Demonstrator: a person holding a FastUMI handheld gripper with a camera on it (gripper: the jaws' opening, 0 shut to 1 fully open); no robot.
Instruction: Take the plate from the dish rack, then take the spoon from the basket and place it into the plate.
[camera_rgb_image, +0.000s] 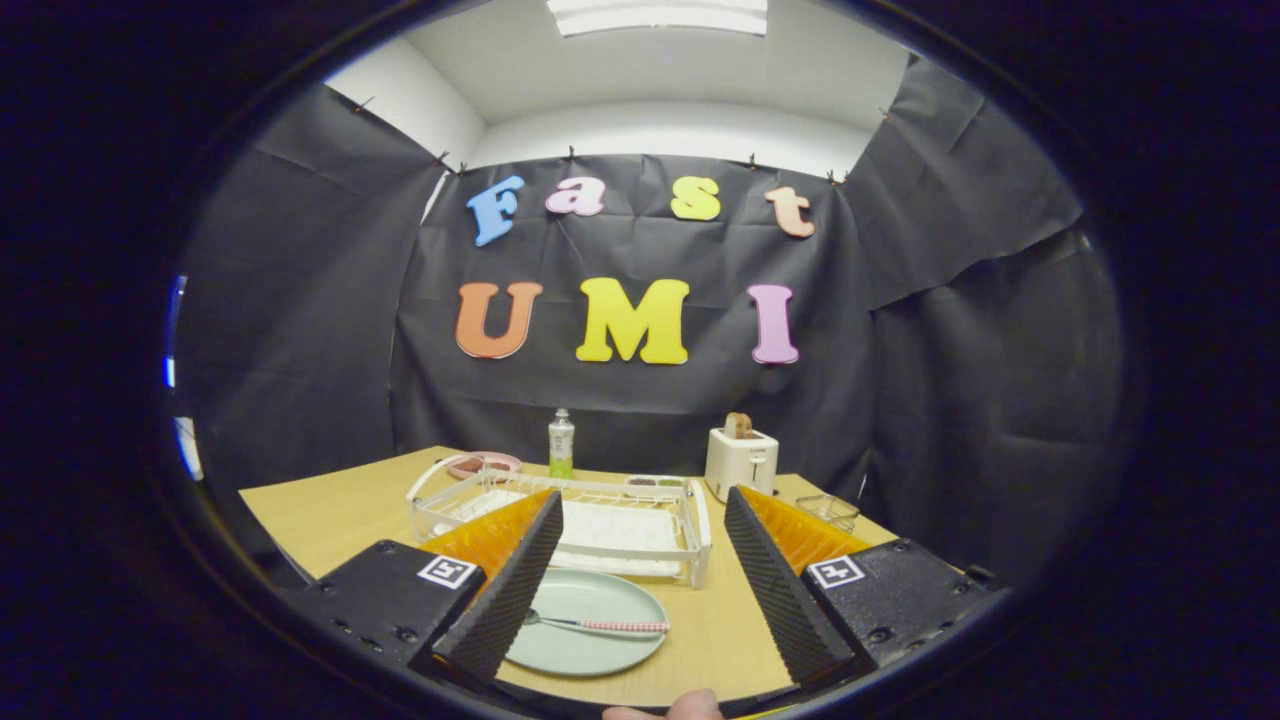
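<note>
Plate (590, 625): flat on the table (330, 520), by the left finger, just before the rack (600, 525).
Spoon (600, 626): lies in the plate.
Gripper (640, 590): open, its 2 fingers wide apart, holding nothing.
Bottle (561, 443): upright behind the rack.
Toaster (741, 463): holds perhaps 1 bread slice.
Basket (829, 511): beside the right finger.

Spoon (598, 625) lies flat across green plate (585, 622) (pink-handled).

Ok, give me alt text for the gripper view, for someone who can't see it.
A spoon lies on a pale green plate on the wooden table, between the open gripper fingers. Beyond it stand a white dish rack, a toaster and a bottle.
</note>
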